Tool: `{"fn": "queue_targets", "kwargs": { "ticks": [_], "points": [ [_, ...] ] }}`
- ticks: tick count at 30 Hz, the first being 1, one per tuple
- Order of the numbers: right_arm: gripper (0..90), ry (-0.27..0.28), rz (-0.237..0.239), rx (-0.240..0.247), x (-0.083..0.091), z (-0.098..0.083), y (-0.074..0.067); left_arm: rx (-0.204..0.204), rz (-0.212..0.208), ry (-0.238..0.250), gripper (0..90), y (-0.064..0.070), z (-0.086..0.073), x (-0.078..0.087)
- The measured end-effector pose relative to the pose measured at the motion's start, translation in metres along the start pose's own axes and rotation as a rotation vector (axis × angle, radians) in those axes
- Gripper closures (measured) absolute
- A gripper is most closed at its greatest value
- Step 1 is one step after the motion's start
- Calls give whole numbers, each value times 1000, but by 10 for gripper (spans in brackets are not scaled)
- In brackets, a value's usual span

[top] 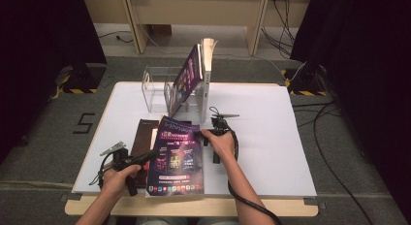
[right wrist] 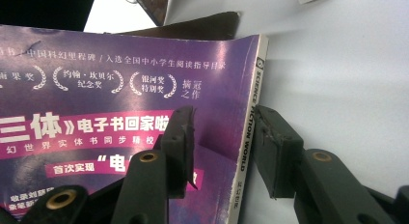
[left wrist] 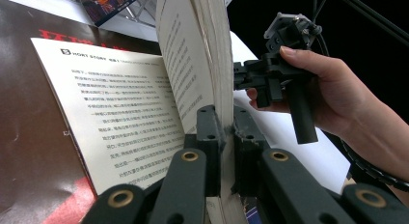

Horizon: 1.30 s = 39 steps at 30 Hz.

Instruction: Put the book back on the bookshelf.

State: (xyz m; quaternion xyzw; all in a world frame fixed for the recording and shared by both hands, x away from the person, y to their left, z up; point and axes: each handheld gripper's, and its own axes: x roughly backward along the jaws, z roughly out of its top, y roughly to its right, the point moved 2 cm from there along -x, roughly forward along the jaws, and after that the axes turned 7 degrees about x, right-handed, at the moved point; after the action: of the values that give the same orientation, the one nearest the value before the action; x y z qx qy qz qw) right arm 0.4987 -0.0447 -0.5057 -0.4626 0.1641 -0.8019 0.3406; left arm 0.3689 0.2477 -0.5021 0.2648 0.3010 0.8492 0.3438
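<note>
A purple magazine (top: 177, 157) lies near the table's front edge, on top of a dark brown book (top: 145, 133). At its left edge, my left gripper (top: 148, 156) is shut on the cover and a thick sheaf of pages (left wrist: 212, 64), lifted clear of a printed text page (left wrist: 120, 108); its jaws (left wrist: 226, 122) press both sides. My right gripper (top: 206, 135) is at the magazine's upper right corner. In the right gripper view its jaws (right wrist: 224, 115) straddle the spine (right wrist: 248, 132), one over the cover (right wrist: 120, 89), one over the table, with a gap, so it is open.
A clear acrylic rack (top: 155, 91) stands at the back middle of the white table (top: 271, 137), with another purple magazine (top: 186, 77) and a white book (top: 208, 74) leaning in it. The person's right hand (left wrist: 333, 98) shows in the left gripper view.
</note>
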Motion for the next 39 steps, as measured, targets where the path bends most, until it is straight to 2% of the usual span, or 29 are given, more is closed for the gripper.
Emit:
{"fn": "queue_targets", "kwargs": {
  "ticks": [8, 15, 16, 19, 21, 24, 27, 29, 34, 39],
  "points": [
    [670, -9, -36, 38, 0, 0, -2, 10, 18, -8, 835, -2, -1, -1],
    [720, -11, -37, 48, 3, 0, -3, 15, 32, -20, 835, -4, -1, -2],
    [727, -12, -40, 69, 5, 1, -2, 15, 34, -22, 835, -4, -1, -2],
    [736, -20, -39, 48, 7, 1, -4, 7, 36, -30, 834, -4, -1, -2],
    [736, -18, -27, 47, 8, 2, -3, 11, 36, -31, 835, -4, -1, -3],
    [726, -17, 1, 19, 8, 1, 0, 18, 39, -34, 835, -6, -1, -3],
    [682, -58, 29, 20, 6, -2, 1, 18, 39, -34, 835, -6, -1, -3],
    [687, -76, 5, 35, 4, -2, -1, 14, 38, -34, 835, -5, -1, -3],
    [731, -60, 0, 60, 6, -1, -3, 24, 42, -35, 834, -7, -1, -3],
    [758, -56, -31, 101, 8, 1, -11, 18, 49, -44, 834, -8, -1, -3]
  ]
}}
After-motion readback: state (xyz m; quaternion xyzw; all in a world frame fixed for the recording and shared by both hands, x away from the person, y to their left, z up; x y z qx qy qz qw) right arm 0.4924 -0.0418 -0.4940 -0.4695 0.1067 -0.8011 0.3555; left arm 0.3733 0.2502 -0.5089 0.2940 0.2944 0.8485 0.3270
